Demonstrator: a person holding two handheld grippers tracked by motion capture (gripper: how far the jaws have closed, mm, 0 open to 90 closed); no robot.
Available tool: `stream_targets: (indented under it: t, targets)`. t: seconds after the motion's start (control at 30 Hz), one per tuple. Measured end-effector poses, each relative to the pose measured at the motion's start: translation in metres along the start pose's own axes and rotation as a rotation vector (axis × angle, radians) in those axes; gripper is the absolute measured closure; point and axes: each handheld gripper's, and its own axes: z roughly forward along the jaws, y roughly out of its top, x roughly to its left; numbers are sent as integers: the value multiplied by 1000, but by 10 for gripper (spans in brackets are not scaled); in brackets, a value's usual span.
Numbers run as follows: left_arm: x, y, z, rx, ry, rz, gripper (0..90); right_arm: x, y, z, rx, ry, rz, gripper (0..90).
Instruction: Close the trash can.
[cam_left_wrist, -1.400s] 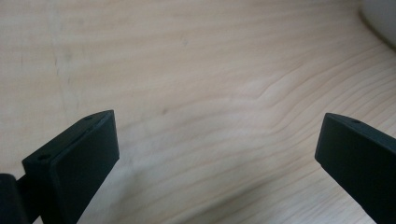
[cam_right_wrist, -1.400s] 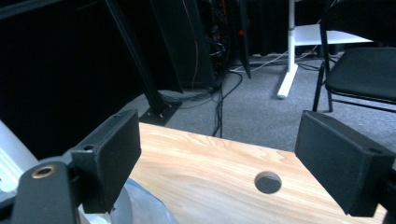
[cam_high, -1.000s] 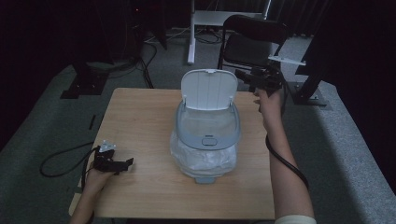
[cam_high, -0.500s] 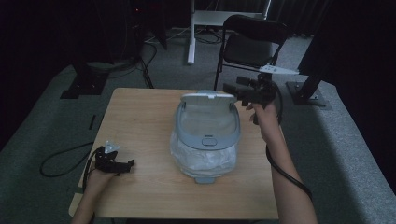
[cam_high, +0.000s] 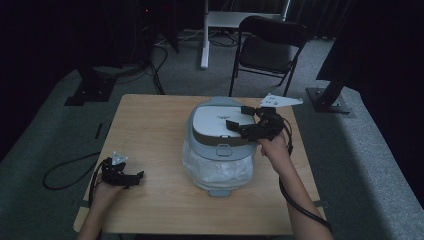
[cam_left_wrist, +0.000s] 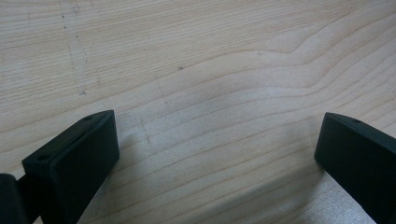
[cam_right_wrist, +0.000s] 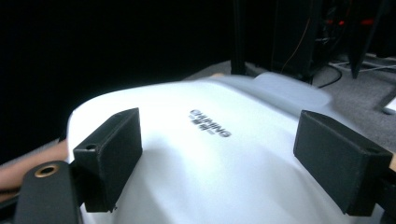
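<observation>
A pale blue-grey rice cooker (cam_high: 217, 150) stands in the middle of the wooden table (cam_high: 155, 125), its white lid (cam_high: 217, 122) lowered onto the body. My right gripper (cam_high: 239, 119) is open and rests over the right side of the lid. In the right gripper view both black jaws stand wide apart above the lid's white top (cam_right_wrist: 210, 154), which carries dark lettering. My left gripper (cam_high: 131, 177) lies open near the table's front left corner. In the left gripper view bare wood (cam_left_wrist: 210, 93) lies between its spread jaws.
A black chair (cam_high: 270, 45) stands beyond the table's far edge, with a white post base (cam_high: 205, 30) left of it. Dark stand feet (cam_high: 327, 100) sit at the right. A cable (cam_high: 65, 172) loops on the grey floor at the left.
The cooker's lid stood upright a second ago and is now down. My right gripper swung forward and left with it, from behind the cooker onto the lid. The left gripper stayed still.
</observation>
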Motion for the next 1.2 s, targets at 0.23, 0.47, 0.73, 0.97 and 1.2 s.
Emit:
stream_targets:
  t: [0.23, 0.47, 0.73, 0.97, 1.2]
  targets:
    - [0, 0, 0, 1, 3, -2, 6, 10, -8, 3, 33, -54, -39, 115]
    - [0, 0, 0, 0, 4, -5, 6, 25, -11, 6, 73, -136, -128, 114]
    - [0, -1, 0, 0, 5, -4, 6, 32, -11, 5, 90, -131, -124, 114]
    - [0, -1, 0, 0, 5, -4, 6, 34, -10, 5, 103, -146, -123, 110]
    - [0, -1, -1, 2, 4, -2, 6, 36, -12, 6, 118, -161, -135, 106]
